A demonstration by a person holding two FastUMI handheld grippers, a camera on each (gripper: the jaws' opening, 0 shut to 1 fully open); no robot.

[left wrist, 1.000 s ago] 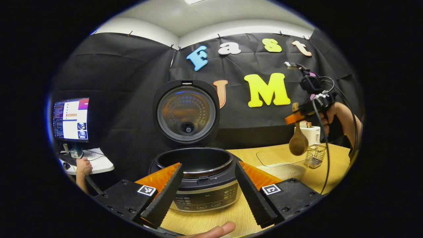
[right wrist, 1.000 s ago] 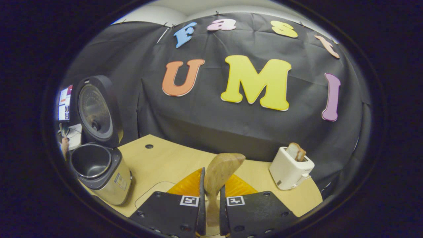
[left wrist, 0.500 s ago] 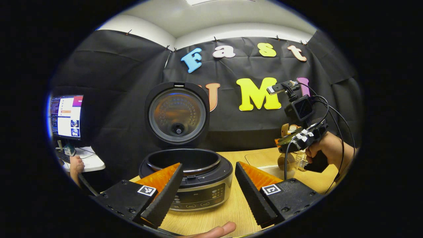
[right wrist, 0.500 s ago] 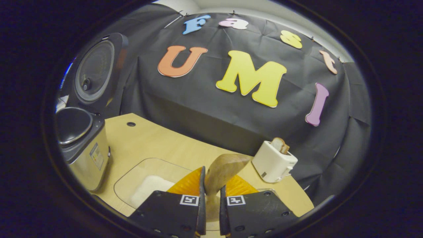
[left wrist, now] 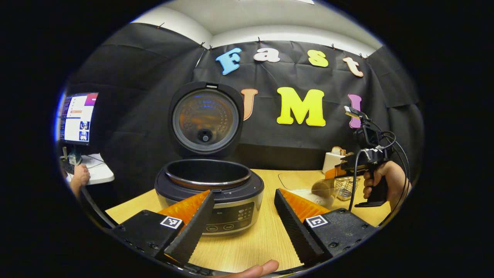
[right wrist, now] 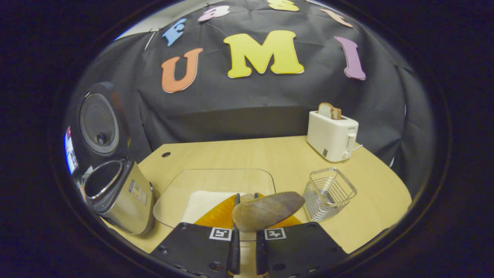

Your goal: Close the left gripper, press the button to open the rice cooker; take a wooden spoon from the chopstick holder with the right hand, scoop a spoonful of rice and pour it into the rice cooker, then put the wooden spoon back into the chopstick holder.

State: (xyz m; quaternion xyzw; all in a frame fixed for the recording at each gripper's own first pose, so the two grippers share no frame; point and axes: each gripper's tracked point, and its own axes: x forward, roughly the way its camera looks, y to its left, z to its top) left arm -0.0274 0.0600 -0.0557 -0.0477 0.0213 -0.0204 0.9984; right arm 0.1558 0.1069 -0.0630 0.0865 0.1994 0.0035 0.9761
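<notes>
In the left gripper view, the left claw (left wrist: 242, 220) hangs over the wooden surface (left wrist: 254, 243) with its two ribbed fingers spread wide apart, gripping nothing. Just beyond them sits the rice cooker (left wrist: 210, 191), its lid (left wrist: 205, 117) standing upright and the dark inner pot exposed. Off to the side a hand (left wrist: 386, 181) holds the right claw (left wrist: 339, 168) low over the surface, with the wooden spoon (left wrist: 322, 187) angled down beside the wire chopstick holder (left wrist: 345, 187). A white toaster (left wrist: 332, 160) stands behind them, and a lit monitor (left wrist: 76, 117) glows at the far edge.

In the right gripper view, the right claw (right wrist: 245, 241) has its fingers drawn close, clamped on the wooden spoon (right wrist: 266, 210), whose bowl juts out crosswise just ahead of them. It hovers above a clear tray (right wrist: 216, 181) with white rice (right wrist: 202, 202) in it. The chopstick holder (right wrist: 328, 193) stands just beside the tray, the toaster (right wrist: 332, 135) farther back, the open rice cooker (right wrist: 119, 193) on the other side.
</notes>
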